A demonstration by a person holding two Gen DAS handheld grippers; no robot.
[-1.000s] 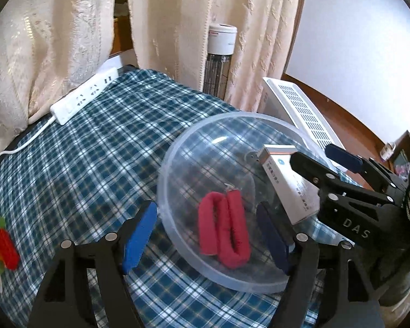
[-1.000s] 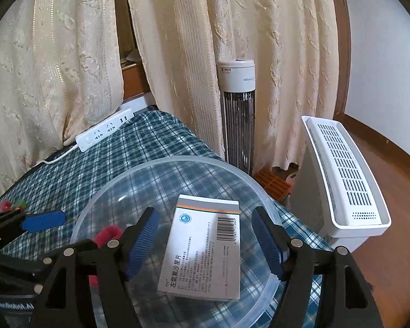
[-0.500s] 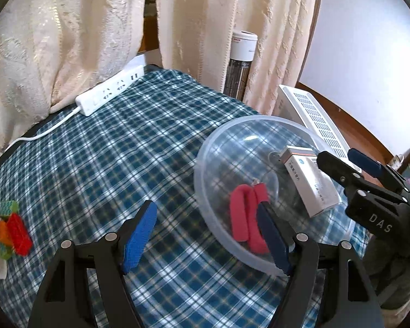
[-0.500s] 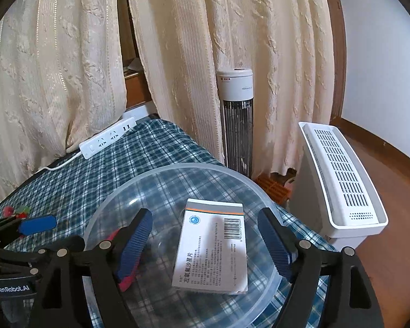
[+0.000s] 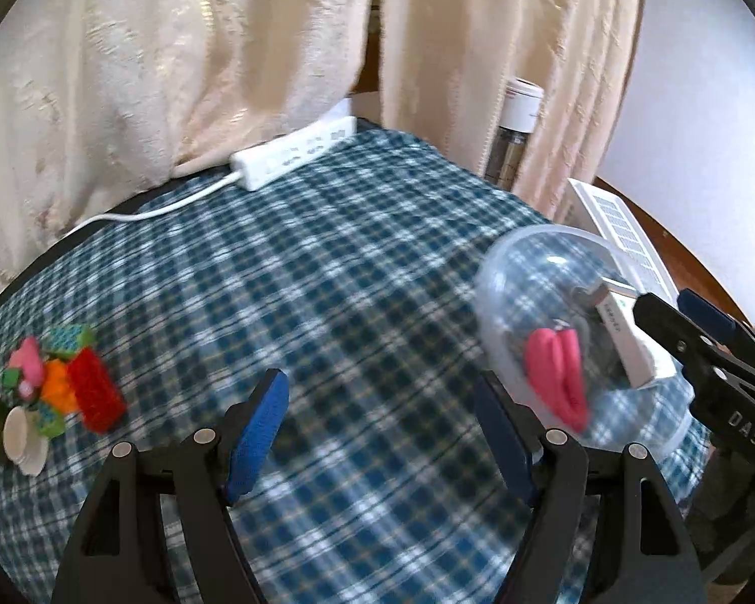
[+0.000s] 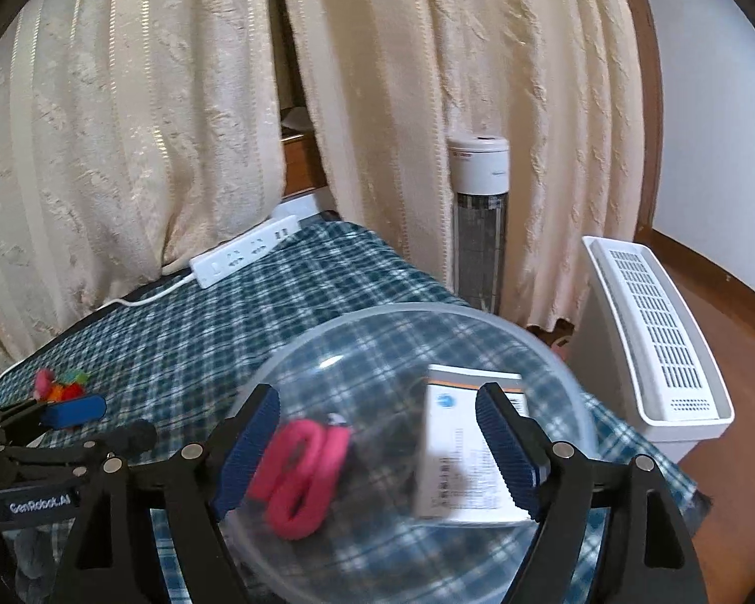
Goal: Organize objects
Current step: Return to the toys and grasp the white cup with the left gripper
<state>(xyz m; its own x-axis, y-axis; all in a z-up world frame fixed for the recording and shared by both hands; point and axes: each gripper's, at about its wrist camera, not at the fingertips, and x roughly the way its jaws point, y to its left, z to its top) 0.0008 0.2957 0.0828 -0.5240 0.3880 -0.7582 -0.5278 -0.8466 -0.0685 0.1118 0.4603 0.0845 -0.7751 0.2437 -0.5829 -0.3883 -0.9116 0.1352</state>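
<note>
Toys clearer from left gripper

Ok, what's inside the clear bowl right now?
The clear bowl holds a red fabric loop and a white box. A small dark item lies between them, too blurred to identify. The right gripper's jaws cover parts of both.

One clear plastic bowl ahead of the right tongs holds two things — one pink fabric loop and one white medicine box. One white power strip, one small toy pile left of the left tongs.
</note>
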